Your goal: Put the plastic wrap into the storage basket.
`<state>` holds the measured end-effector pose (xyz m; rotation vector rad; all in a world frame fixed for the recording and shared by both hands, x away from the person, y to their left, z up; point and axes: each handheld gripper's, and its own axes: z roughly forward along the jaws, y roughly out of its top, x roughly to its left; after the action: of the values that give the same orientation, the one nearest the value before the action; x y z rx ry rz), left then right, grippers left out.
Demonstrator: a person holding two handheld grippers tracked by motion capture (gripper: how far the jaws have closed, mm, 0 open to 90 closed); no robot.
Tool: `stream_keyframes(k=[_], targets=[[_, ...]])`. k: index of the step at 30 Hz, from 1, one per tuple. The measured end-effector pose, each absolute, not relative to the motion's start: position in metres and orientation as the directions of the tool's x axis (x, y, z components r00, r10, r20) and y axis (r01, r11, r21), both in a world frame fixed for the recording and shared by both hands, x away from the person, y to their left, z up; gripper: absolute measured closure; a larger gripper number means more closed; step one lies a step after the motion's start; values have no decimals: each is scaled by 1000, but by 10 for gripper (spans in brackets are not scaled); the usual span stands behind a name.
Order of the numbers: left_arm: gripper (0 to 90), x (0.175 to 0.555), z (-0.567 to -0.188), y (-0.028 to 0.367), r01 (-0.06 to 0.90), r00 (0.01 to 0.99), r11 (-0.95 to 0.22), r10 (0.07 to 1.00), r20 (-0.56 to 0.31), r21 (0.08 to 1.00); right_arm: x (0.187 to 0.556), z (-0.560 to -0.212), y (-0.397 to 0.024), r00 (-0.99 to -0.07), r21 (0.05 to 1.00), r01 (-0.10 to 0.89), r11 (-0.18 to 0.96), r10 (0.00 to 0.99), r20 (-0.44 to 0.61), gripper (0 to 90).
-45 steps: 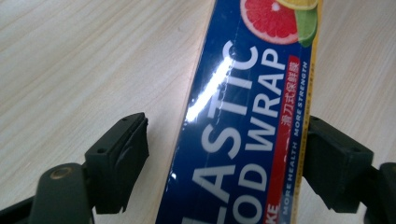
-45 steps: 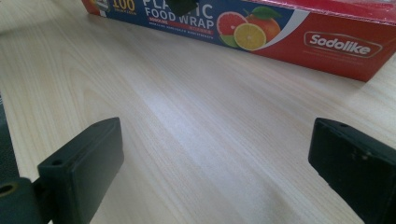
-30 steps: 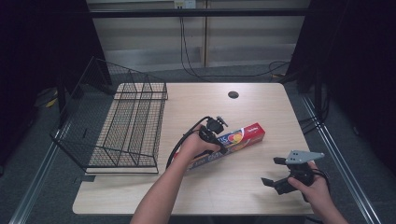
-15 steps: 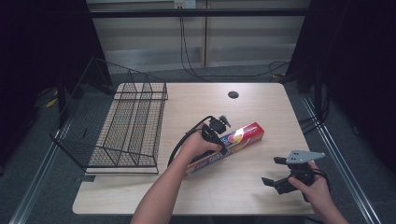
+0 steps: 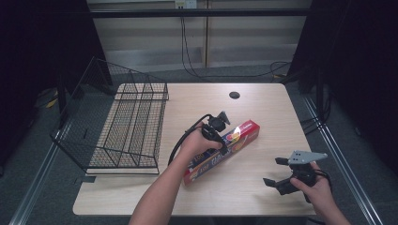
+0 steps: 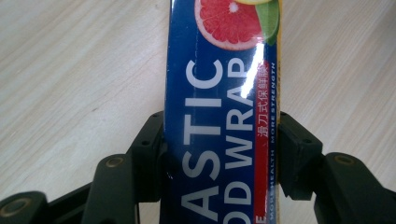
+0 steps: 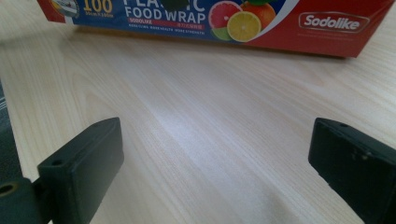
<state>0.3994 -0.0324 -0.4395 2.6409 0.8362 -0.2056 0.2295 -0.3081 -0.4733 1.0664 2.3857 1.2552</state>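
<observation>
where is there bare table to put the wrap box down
Bare wood lies along the far edge of the light wooden table, between the black wire basket and the round dark cable hole, and near the front-left edge below the basket. The middle is crowded: the left gripper clamps the long red-and-blue plastic wrap box, with the open right gripper beside it.

A black wire rack [image 5: 126, 126] sits at the left side of the pale wooden bench [image 5: 263, 117], part of it hanging past the edge. Near the far edge, a small dark round hole [image 5: 234, 95]. Cables [image 5: 192, 51] trail across the grey floor [image 5: 187, 72] beyond.
</observation>
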Motion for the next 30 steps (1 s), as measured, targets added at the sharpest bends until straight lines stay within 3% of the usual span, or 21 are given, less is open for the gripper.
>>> stream_keyframes(k=[30], targets=[[448,408,-387,2,676,737,-679,627,-253,287,229,-472,-308,-705,795,487,361,700,114,31]])
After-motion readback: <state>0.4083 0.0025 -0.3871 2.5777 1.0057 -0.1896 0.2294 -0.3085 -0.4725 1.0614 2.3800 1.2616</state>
